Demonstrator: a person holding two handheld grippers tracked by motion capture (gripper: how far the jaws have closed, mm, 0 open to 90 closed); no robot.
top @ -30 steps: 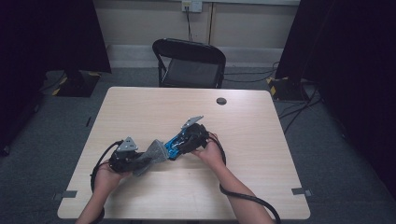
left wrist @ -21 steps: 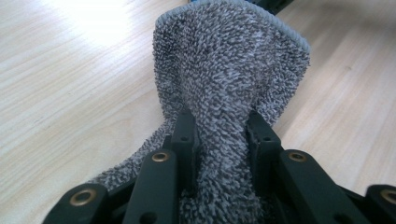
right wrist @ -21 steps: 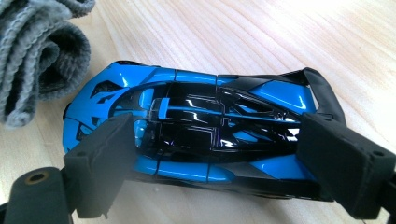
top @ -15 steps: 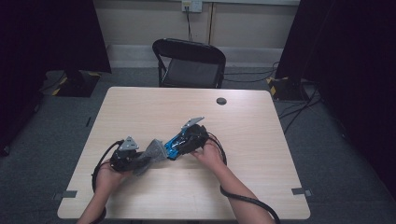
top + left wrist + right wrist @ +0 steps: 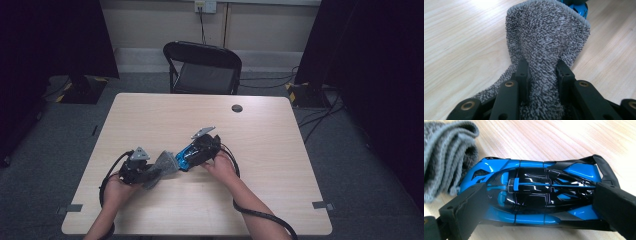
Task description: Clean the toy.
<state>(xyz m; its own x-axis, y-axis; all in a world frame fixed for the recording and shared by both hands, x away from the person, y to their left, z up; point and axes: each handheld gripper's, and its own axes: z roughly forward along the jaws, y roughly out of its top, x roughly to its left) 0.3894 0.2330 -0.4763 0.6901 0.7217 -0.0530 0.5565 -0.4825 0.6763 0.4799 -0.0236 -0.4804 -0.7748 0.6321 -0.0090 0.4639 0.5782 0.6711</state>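
Pale wood-grain bench (image 5: 280, 165), largely bare, black folding chair (image 5: 202, 67) beyond the far edge. Near the front edge, centre-left: grey terry cloth (image 5: 162, 165) touching the nose of a blue-and-black toy sports car (image 5: 190, 156), car lying on the bench surface.

Step in hand, as judged: wiping the toy car with the cloth, car steadied meanwhile. Next move calls for a firm hold on the car and a stroke of the cloth along its bodywork.

Left gripper (image 5: 541, 72): fingers nearly closed, clamped on a bunched fold of the cloth. Right gripper (image 5: 541, 202): fingers at widest spread, just been opening, straddling the car nose to tail; contact at the tail likely, actual grip not confirmed.
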